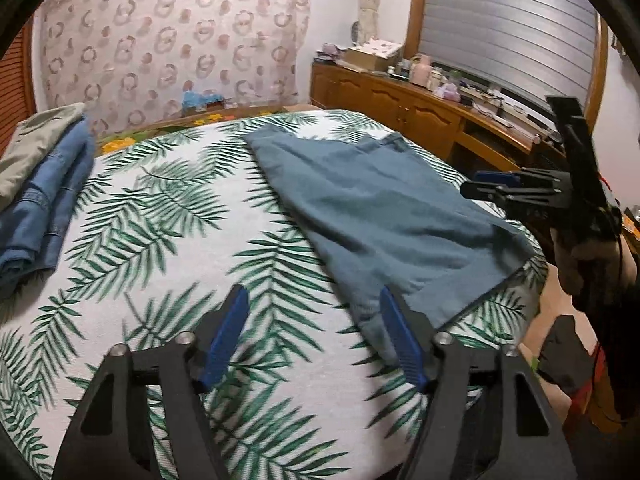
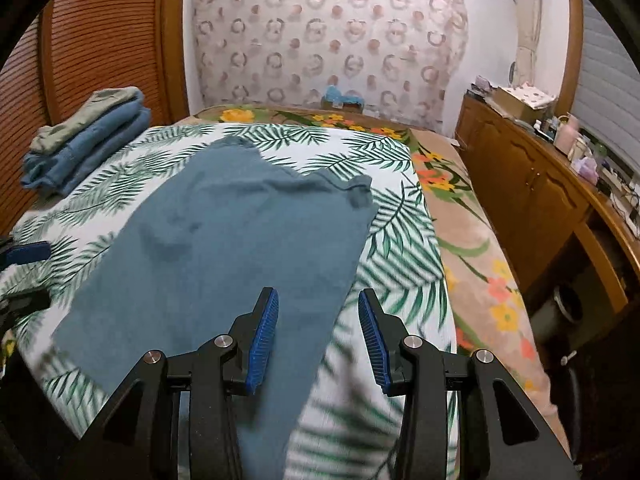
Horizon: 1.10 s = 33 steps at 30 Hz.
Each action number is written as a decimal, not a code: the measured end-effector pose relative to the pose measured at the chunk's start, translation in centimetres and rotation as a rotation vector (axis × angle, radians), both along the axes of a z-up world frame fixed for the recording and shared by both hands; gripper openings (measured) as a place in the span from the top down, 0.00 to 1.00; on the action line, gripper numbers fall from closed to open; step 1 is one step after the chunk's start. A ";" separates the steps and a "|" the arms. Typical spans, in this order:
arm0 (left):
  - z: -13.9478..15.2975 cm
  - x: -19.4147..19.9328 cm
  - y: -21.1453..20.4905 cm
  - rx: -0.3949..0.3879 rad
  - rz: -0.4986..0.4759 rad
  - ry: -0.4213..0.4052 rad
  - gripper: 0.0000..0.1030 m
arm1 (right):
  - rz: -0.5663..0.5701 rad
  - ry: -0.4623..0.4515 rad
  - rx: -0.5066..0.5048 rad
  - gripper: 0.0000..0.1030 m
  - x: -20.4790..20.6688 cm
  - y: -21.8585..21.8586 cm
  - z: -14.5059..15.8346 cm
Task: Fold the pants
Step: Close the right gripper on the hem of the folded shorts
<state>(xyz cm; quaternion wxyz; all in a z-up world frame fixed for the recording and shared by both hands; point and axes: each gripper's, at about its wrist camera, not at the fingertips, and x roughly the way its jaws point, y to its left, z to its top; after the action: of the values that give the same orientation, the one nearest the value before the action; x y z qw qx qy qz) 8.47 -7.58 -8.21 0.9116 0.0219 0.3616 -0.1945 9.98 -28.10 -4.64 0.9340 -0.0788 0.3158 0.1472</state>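
Teal pants [image 2: 224, 240], leaf-print cover [image 2: 404, 216], no legible writing

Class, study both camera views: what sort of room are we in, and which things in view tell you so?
Most likely a bedroom in a home. A bed with a palm-leaf cover fills the middle, a stack of folded clothes sits on it, and a cluttered wooden sideboard runs along the wall beneath a shuttered window.

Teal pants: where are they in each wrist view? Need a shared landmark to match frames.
Left wrist: teal pants lie centre-right, running to the bed's near edge.
Right wrist: teal pants lie centre-left, reaching down to the jaws.
Shared landmark: stack of folded clothes, left in both views.
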 end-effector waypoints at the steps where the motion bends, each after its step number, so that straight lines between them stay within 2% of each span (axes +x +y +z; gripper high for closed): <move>1: 0.0 0.0 -0.2 0.002 -0.005 0.001 0.42 | 0.003 0.000 0.007 0.58 -0.5 -0.4 0.1; 4: 0.1 -0.2 -1.1 0.014 -0.028 0.000 0.58 | 0.013 -0.001 0.023 0.58 -2.0 -1.3 0.1; 7: 0.2 -0.2 -1.7 0.011 -0.049 0.011 0.64 | 0.014 0.002 0.027 0.58 -2.7 -2.0 -0.1; 12: 0.4 -0.2 -2.5 0.007 -0.069 0.023 0.64 | 0.009 0.021 0.056 0.58 -4.4 -3.1 -0.5; 24: -1.1 -0.1 -4.0 0.043 -0.099 0.080 0.64 | 0.049 0.064 0.091 0.59 -6.9 -2.2 -0.9; 26: -1.3 0.0 -3.9 0.039 -0.098 0.091 0.62 | 0.061 0.064 0.102 0.74 -7.2 -2.1 -0.8; 27: -1.3 -0.1 -4.0 0.040 -0.100 0.090 0.62 | 0.064 0.060 0.104 0.76 -7.3 -2.0 -0.7; 28: -1.3 -0.1 -4.0 0.043 -0.104 0.089 0.62 | 0.065 0.052 0.102 0.86 -7.4 -2.0 -0.6; 33: -1.5 -0.4 -4.1 0.035 -0.127 0.092 0.63 | 0.083 0.026 0.116 0.90 -8.0 -1.5 0.2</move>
<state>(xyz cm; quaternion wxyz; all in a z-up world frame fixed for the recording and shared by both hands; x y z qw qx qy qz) 8.11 -11.68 -9.67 0.8793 0.0515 0.4044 -0.2462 1.99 -29.58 -4.45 0.9260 -0.0355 0.3150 0.2050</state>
